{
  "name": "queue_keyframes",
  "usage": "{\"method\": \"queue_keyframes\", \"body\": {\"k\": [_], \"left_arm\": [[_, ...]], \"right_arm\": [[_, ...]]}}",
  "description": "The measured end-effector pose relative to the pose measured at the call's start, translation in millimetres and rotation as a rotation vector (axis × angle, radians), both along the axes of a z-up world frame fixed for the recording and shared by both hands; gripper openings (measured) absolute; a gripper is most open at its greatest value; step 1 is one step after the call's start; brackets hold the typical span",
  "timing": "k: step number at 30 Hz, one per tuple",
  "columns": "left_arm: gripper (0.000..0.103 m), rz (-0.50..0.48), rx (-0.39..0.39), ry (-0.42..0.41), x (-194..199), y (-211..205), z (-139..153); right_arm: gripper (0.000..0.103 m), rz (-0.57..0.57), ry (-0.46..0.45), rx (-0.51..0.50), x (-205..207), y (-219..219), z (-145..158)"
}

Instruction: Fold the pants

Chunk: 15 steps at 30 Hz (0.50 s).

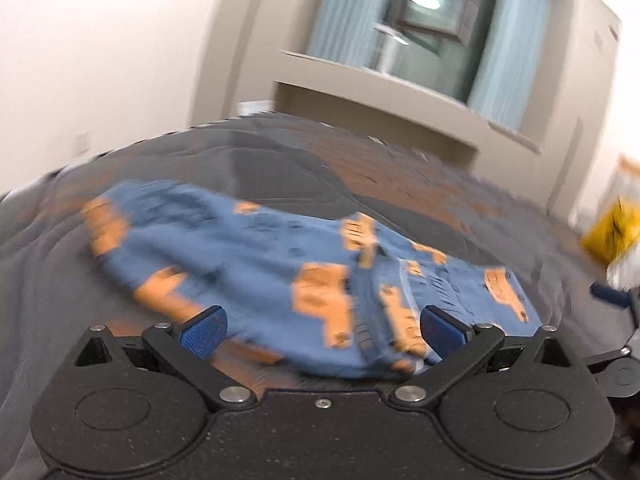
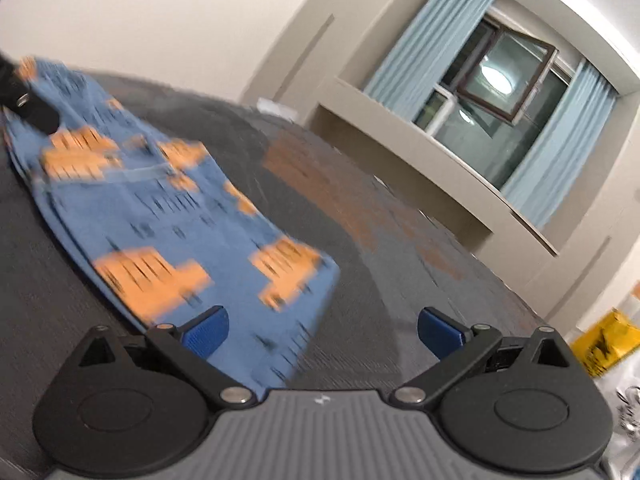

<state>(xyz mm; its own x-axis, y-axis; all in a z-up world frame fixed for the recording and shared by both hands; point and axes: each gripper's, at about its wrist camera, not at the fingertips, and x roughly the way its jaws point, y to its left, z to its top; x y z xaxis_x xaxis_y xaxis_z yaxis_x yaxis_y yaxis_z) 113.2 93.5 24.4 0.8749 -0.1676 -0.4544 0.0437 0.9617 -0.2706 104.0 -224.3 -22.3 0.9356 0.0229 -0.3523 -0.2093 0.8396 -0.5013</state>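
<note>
Blue pants with orange patches (image 1: 280, 264) lie bunched on a dark grey and orange bed cover (image 1: 400, 168). My left gripper (image 1: 322, 330) is open just above the pants' near edge, holding nothing. In the right wrist view the pants (image 2: 160, 216) lie to the left and reach under my left blue fingertip (image 2: 204, 332). My right gripper (image 2: 322, 330) is open and empty above the pants' right edge. The other gripper's dark arm (image 2: 28, 104) shows at the far left over the pants. Both views are motion-blurred.
A yellow bag (image 1: 608, 236) sits at the bed's right side, also in the right wrist view (image 2: 604, 344). A window with pale blue curtains (image 2: 500, 92) and a beige ledge lie behind the bed. White walls stand to the left.
</note>
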Motion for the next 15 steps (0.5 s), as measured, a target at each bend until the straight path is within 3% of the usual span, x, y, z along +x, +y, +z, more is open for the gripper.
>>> {"method": "queue_keyframes", "body": {"k": [7,12,15], "left_arm": [[0.102,0.217,-0.104,-0.015,-14.2,70.7,-4.4],[0.102,0.247,-0.235,-0.006,14.9,108.3,-10.3],[0.102,0.243,-0.297,-0.004,39.0,128.2,-11.8]], "right_arm": [[0.103,0.199,0.000,0.039,33.0,64.8,21.4],[0.103,0.210,0.121,0.062,69.8,98.3,7.5],[0.103,0.194,0.093,0.094,71.8,99.3,1.8]]}}
